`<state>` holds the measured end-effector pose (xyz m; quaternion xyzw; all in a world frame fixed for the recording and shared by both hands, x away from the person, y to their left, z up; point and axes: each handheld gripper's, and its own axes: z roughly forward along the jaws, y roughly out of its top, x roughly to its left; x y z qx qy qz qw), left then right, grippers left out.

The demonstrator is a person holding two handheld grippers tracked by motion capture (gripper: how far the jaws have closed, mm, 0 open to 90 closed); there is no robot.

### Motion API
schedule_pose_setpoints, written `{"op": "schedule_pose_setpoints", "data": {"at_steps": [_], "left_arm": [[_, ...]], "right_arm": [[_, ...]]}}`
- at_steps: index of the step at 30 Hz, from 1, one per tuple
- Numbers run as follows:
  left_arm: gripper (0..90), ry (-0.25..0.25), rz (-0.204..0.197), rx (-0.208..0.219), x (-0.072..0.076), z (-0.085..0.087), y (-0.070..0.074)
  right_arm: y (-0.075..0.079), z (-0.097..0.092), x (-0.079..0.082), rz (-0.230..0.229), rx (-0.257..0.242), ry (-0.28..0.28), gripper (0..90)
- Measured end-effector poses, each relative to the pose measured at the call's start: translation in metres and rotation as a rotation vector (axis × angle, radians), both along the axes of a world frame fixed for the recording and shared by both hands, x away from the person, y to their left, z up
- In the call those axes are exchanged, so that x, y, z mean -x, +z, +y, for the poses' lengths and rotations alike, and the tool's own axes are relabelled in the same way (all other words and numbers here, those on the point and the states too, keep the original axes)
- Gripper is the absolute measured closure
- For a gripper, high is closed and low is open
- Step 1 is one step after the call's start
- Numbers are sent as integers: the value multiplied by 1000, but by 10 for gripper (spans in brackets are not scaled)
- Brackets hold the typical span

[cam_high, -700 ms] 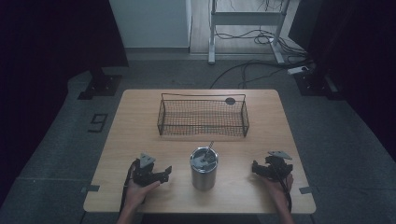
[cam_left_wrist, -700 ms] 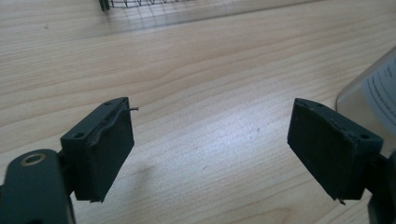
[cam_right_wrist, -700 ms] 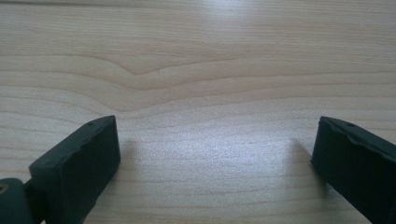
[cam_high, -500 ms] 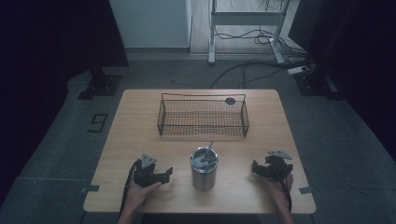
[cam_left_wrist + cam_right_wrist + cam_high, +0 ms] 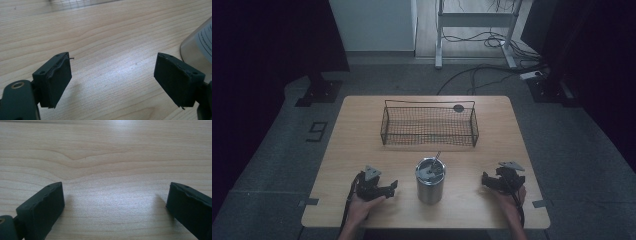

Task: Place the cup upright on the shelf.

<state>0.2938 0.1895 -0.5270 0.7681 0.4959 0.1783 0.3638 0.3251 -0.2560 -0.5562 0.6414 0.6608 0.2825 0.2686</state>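
Note:
A steel tumbler with a lid and a thin stick poking out of it stands near the table's front edge, in the middle. My left gripper rests on the wood left of it, pointing toward it; its jaws stand wide apart over bare wood, and the tumbler's wall shows just beyond the right jaw. On the other side of the tumbler my right gripper lies on the table, aimed inward. Its jaws are also wide apart with nothing between them.
A black wire basket sits at the back middle of the wooden table, with a small dark round disc at its far right corner. Cables and a metal frame lie on the floor beyond the table.

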Motion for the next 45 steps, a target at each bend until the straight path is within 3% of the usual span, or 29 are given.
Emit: {"op": "schedule_pose_setpoints", "data": {"at_steps": [13, 21, 32, 45], "left_arm": [[146, 9, -10, 25, 2, 3, 5], [146, -8, -39, 41, 7, 1, 15], [143, -67, -78, 66, 19, -10, 32], [141, -103, -92, 95, 29, -20, 45]], "right_arm": [[0, 0, 0, -1, 0, 2, 16], [0, 0, 0, -1, 0, 2, 16], [0, 0, 0, -1, 0, 2, 16], [0, -1, -1, -1, 2, 7, 11]]}}
